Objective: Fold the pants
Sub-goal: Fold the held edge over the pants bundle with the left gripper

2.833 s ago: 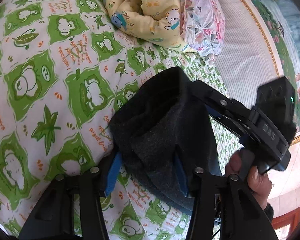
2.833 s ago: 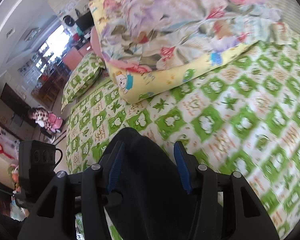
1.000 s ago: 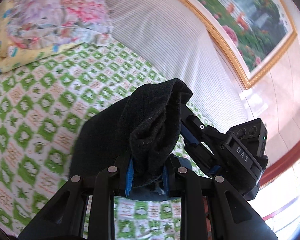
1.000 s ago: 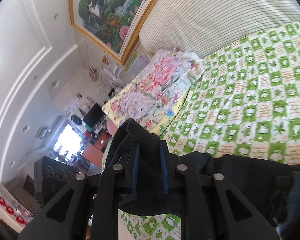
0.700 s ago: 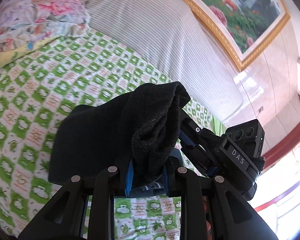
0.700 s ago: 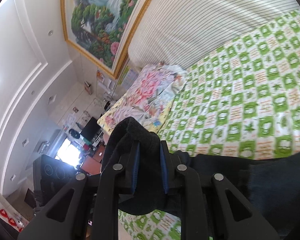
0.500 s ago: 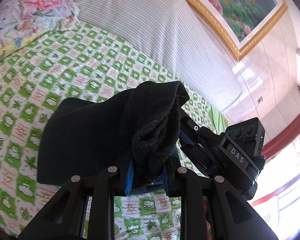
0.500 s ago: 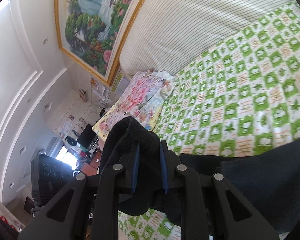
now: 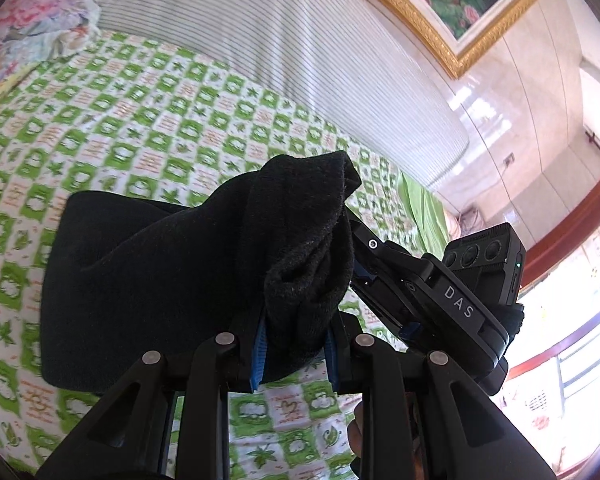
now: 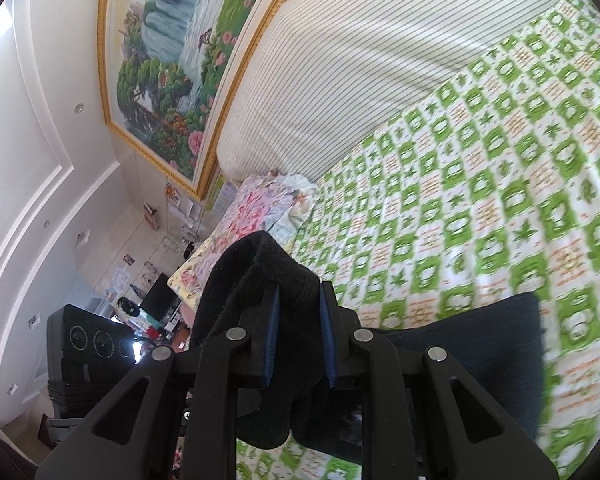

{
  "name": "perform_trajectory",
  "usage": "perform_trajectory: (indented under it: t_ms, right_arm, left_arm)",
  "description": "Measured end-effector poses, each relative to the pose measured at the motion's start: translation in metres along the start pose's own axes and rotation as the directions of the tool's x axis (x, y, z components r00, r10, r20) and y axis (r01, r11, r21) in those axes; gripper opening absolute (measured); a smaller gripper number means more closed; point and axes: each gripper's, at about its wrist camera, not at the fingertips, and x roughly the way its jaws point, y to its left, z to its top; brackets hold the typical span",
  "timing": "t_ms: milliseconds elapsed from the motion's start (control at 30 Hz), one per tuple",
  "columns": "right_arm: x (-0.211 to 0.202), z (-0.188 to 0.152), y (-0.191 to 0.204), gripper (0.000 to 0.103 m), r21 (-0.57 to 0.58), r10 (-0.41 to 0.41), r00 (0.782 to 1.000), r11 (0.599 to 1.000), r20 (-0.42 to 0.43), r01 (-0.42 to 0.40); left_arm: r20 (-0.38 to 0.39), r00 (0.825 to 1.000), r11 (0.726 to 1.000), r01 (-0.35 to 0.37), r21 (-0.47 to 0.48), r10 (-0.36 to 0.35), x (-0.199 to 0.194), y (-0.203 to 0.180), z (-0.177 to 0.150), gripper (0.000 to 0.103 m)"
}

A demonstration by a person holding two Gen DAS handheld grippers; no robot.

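The dark pants hang between my two grippers above the green-and-white patterned bed. My left gripper is shut on a bunched edge of the pants, which rises above its blue pads. My right gripper is shut on another bunched edge of the pants, whose far end spreads out over the bed to the right. The right gripper also shows in the left wrist view, close beside the left one. The left gripper's body shows at the lower left of the right wrist view.
A striped headboard runs along the back of the bed, under a gold-framed painting. A floral pillow lies at the far left; it also shows in the right wrist view. A bright window is at the right.
Both grippers closed on the pants and lifted them off the bed, turning toward the headboard. Over the last second they moved away from the pillows, with the pants spreading wider below.
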Motion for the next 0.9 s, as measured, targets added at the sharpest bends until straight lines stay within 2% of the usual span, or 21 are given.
perform_trajectory:
  t_ms: [400, 633, 733, 900]
  right_arm:
    - [-0.030, 0.001, -0.060, 0.021, 0.118, -0.083, 0.996, 0.990, 0.023, 0.080]
    - [-0.038, -0.004, -0.086, 0.023, 0.201, -0.149, 0.988, 0.969, 0.025, 0.141]
    - [-0.043, -0.004, -0.090, 0.023, 0.213, -0.170, 0.985, 0.964, 0.022, 0.161]
    - [-0.050, -0.006, -0.087, 0.023, 0.211, -0.192, 0.981, 0.960, 0.025, 0.182]
  left_arm:
    - [-0.125, 0.992, 0.999, 0.006, 0.043, -0.001, 0.072, -0.017, -0.010, 0.023]
    - [-0.181, 0.983, 0.999, 0.012, 0.039, -0.005, 0.092, -0.012, -0.019, 0.027]
    - [-0.180, 0.984, 0.999, 0.020, 0.036, -0.013, 0.094, -0.011, -0.022, 0.029]
    - [-0.187, 0.981, 0.998, 0.063, 0.030, -0.057, 0.091, -0.012, -0.023, 0.047]
